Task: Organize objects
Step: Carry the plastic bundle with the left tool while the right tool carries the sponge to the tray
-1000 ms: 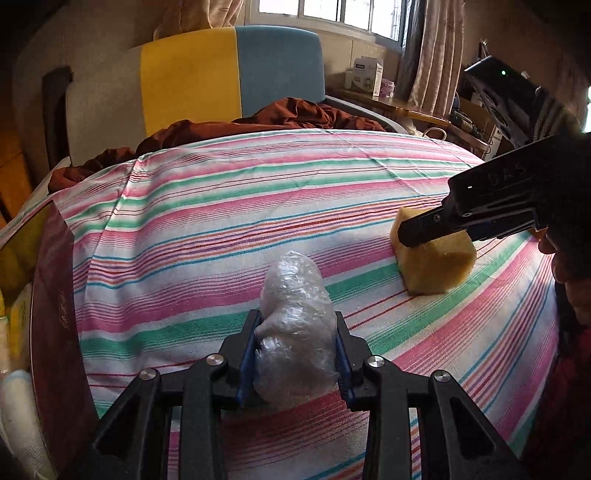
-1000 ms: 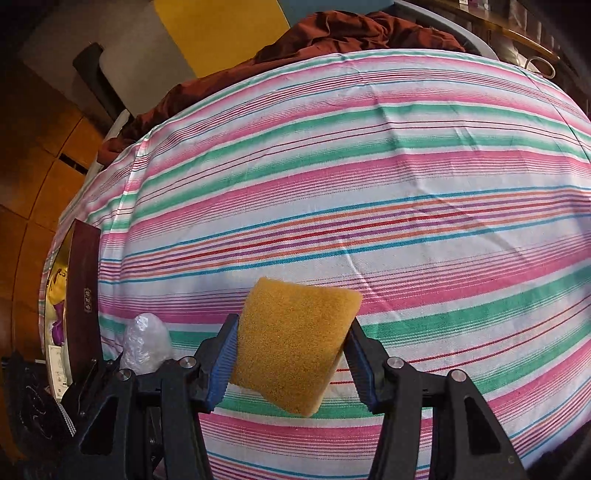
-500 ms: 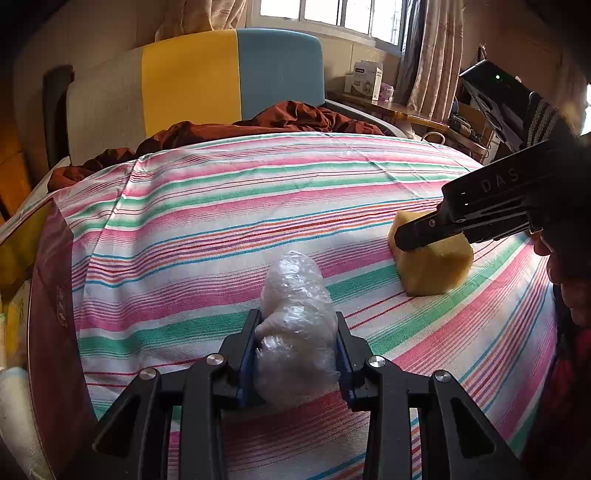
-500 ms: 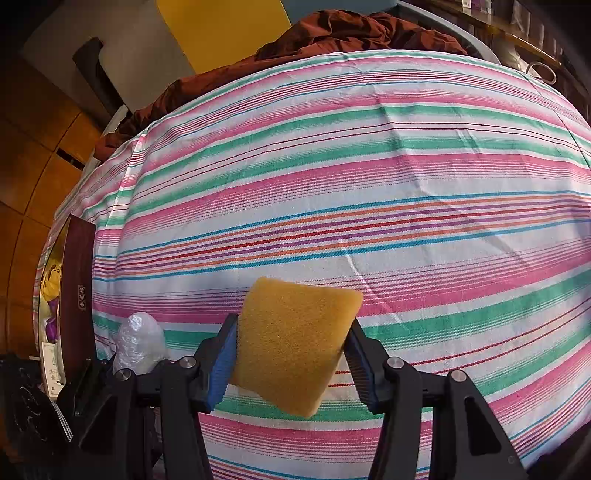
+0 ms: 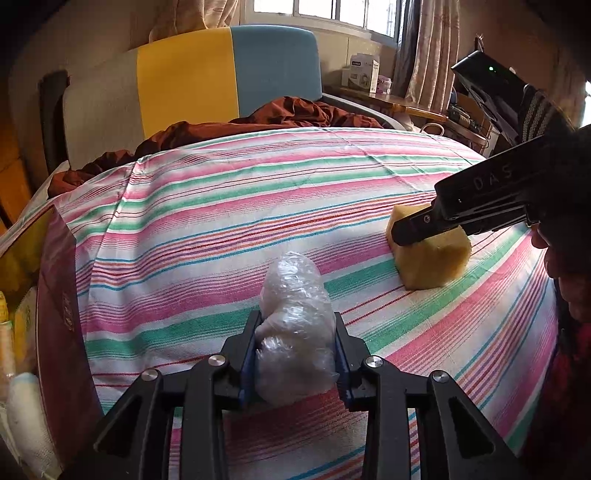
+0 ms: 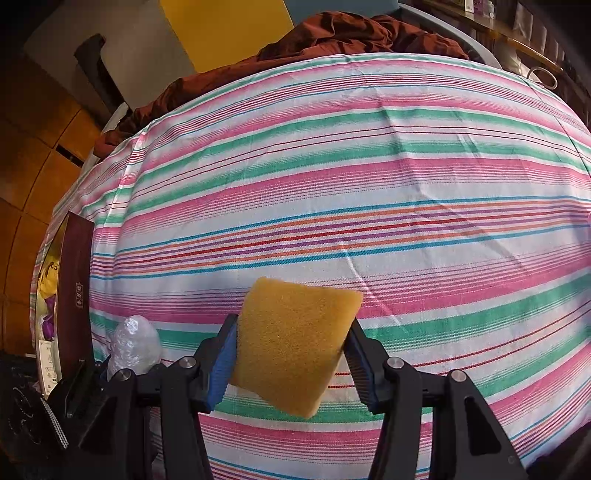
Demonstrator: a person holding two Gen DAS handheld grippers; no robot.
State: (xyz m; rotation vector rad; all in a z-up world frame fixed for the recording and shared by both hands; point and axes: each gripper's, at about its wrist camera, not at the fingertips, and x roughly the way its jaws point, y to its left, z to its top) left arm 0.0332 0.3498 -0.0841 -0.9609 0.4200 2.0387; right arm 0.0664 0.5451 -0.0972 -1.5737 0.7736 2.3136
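While your left gripper point(image 5: 295, 354) clamps the plastic-wrap bundle point(image 5: 293, 325) and your right gripper point(image 6: 290, 354) pinches the yellow sponge point(image 6: 295, 343), the maroon box point(image 5: 55, 295) lies left of both, nearer your left.

- From the left wrist we looked forward and down along the left gripper point(image 5: 295, 354), close over the striped sheet point(image 5: 207, 229), toward the window point(image 5: 325, 14).
- From the right wrist we looked down more steeply, along the right gripper point(image 6: 291, 350).
- Both views shared the sheet, the plastic bundle point(image 5: 291, 325) and the yellow sponge point(image 6: 295, 343).
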